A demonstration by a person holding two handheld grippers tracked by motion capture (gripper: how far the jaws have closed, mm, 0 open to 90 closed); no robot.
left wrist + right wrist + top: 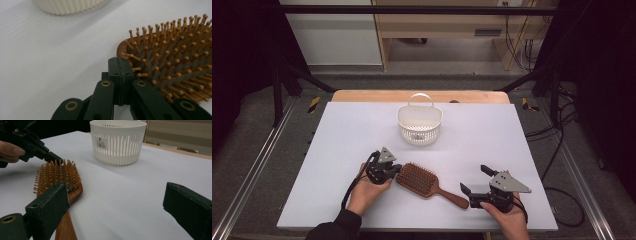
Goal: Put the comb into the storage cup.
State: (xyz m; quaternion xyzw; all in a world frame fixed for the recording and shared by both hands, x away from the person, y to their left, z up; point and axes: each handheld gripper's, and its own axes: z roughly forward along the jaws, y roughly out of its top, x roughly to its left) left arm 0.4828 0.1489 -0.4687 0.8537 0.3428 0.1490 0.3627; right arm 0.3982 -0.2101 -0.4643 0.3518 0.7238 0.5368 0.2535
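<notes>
Here we are pressing the left gripper (397, 170) against the rounded end of the hairbrush (417, 179), its jaws squeezed flat together with nothing between them; in the left gripper view the closed tip (119, 65) is sitting right at the rim of the brush head (175, 62), among the outermost bristles. Across the table we are holding the right gripper (476, 179) with its jaws spread wide, close to the tip of the brush handle (452, 196) and gripping nothing. In the right gripper view the handle (65, 227) is lying under the left-hand jaw rather than between the two.

We are judging this as the lining-up step: the closed tip is steadying or nudging the head while the open jaws are getting ready for the handle. The next move is calling for us to bring the wide jaws around the handle so that it lies between them, close on it, and then lift the brush toward the white basket (419, 124), which is standing upright farther back near the middle of the table (512, 130).

We are finding some things hard to read: whether the closed tip is actually pushing on the wooden rim or only touching bristles, how near the right jaws are to the handle's end, and the inside of the basket, hidden by its wall.
</notes>
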